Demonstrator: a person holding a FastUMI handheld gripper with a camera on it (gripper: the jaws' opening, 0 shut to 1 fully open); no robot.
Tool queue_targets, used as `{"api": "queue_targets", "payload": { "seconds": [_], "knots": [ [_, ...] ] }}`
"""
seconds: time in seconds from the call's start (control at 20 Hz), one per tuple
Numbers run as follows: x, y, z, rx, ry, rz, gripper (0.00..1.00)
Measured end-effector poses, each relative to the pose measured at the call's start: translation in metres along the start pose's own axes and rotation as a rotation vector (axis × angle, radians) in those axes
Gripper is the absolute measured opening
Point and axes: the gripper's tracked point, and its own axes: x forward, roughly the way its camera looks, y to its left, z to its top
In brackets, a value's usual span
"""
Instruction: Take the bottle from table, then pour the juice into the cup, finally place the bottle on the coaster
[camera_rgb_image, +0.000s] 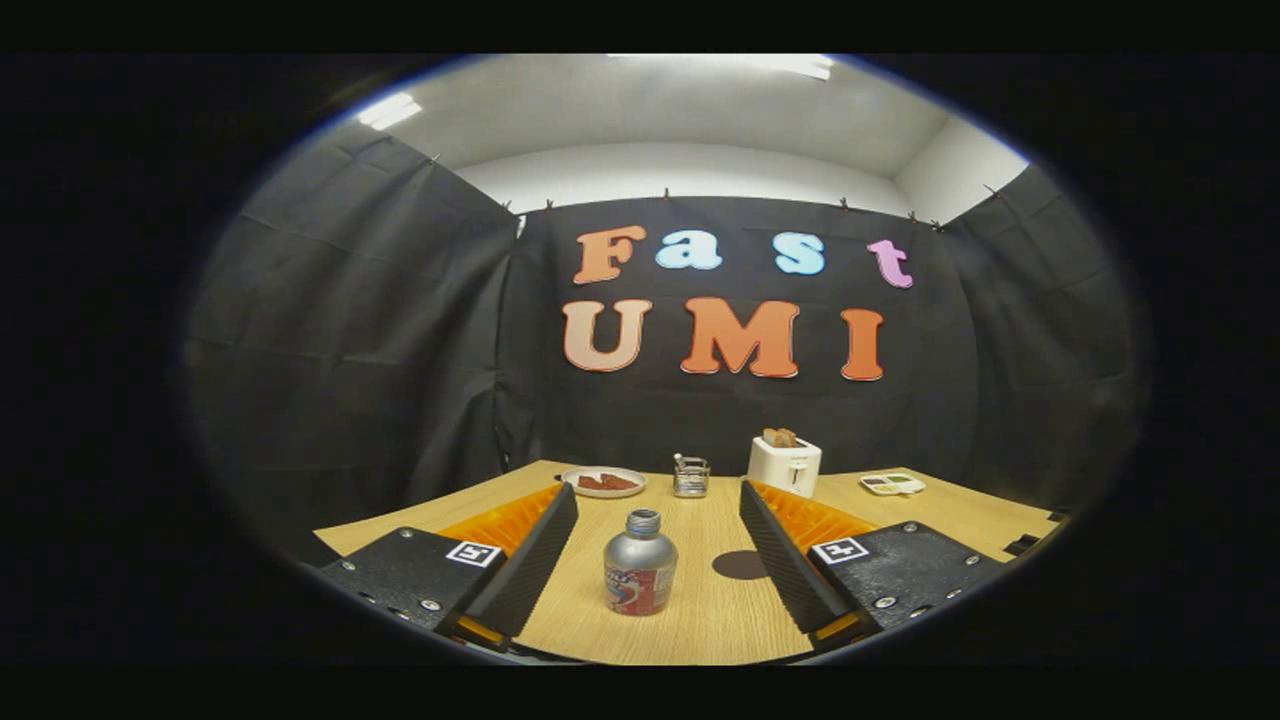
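Bottle (640, 562) stands upright mid-table, straight ahead of the gripper (658, 570), between its spread fingers and touching neither. One round dark coaster (740, 565) lies just beside it. One glass cup (691, 477) sits toward the far edge, between one plate (603, 482) and one toaster (785, 463).

black-draped booth (350, 330), breakfast table (700, 620)

The bottle (640, 562) is silver with a red label; it stands up straight on the tabletop (700, 620), cap off; the coaster (740, 565) is a flat dark circle lying just beside it; the small glass cup (690, 477) stands farther back.
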Motion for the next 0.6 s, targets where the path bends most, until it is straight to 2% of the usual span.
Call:
{"api": "queue_targets", "payload": {
  "seconds": [0.25,0.45,0.6],
  "knots": [
    [-0.003,-0.005,-0.019,-0.017,0.016,-0.051,0.97],
    [-0.001,0.006,-0.061,0.018,0.077,-0.049,0.97],
    [0.008,0.009,-0.098,-0.019,0.152,-0.052,0.97]
  ]
}}
